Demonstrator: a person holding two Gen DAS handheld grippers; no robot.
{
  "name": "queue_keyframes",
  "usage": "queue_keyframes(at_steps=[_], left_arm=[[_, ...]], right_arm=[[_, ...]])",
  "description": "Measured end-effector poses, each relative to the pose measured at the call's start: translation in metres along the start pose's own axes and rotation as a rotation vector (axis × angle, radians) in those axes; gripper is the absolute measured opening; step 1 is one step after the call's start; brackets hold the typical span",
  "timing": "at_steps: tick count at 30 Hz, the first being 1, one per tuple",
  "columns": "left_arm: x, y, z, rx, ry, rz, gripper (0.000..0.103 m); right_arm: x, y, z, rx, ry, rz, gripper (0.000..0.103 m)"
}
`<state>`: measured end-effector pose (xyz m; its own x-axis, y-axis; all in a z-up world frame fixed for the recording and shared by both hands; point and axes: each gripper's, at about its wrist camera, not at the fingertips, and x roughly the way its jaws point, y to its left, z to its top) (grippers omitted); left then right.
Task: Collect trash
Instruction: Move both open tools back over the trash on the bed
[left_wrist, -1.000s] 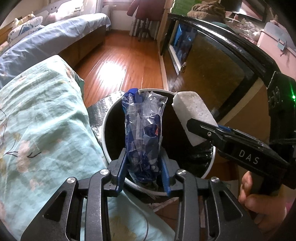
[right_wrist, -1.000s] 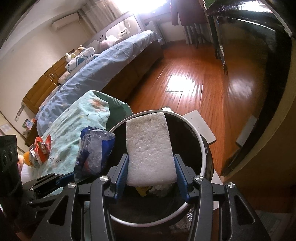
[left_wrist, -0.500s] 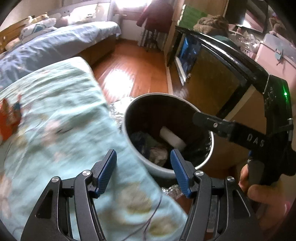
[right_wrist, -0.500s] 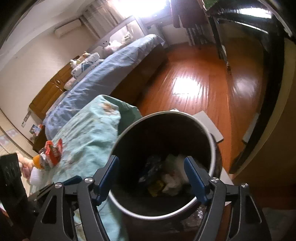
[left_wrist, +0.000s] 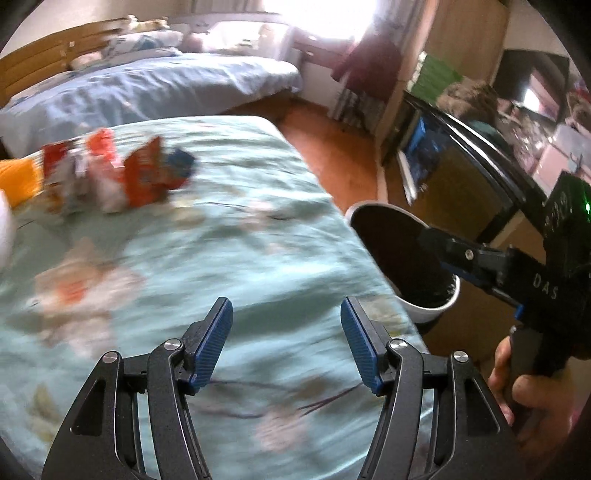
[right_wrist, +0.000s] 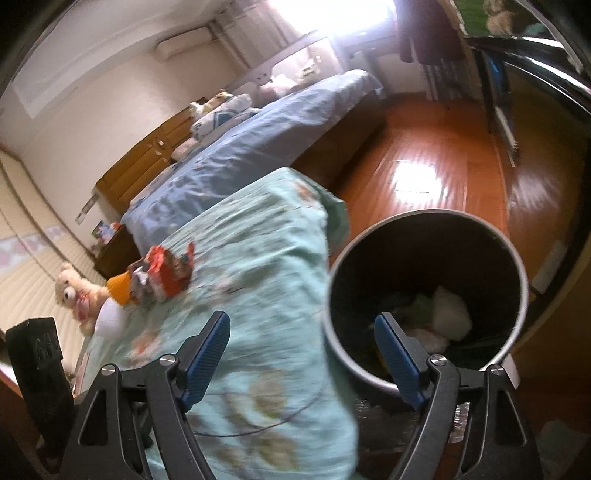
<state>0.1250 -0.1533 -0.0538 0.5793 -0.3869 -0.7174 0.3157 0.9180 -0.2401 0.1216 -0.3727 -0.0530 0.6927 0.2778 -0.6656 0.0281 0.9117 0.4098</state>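
Beside the bin (right_wrist: 424, 295), both tools are empty. The left gripper (left_wrist: 286, 341) hangs with its jaws wide over the teal quilt (left_wrist: 229, 236), and the right gripper (right_wrist: 304, 354) is just as wide, one finger over the quilt and the other across the bin's near rim. The bin stands on the floor against the quilt's edge, with white and pale scraps already at its bottom. Well away from the bin, far across the quilt, lies the remaining trash: a heap of red wrappers (left_wrist: 110, 177) with an orange thing (left_wrist: 18, 181) touching it on the side farthest from the bin. A plush toy (right_wrist: 75, 291) sits just beyond that heap.

Several things could go wrong. The wrappers are crumpled and light, so a shallow pinch may take only one and scatter the rest. Closing too low could catch a fold of quilt and drag it toward the bin. The toy could be mistaken for trash. On the carry back, a loosely held piece may drop between quilt and bin.
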Motion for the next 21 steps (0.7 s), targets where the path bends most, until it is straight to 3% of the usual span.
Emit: queue_keyframes(at_steps=[21], left_arm=[[-0.046, 0.117, -0.028, -0.217, -0.055, 0.133, 0.062]], right_arm=[[0.062, 0.094, -0.025, -0.111, 0.12, 0.089, 0.082]])
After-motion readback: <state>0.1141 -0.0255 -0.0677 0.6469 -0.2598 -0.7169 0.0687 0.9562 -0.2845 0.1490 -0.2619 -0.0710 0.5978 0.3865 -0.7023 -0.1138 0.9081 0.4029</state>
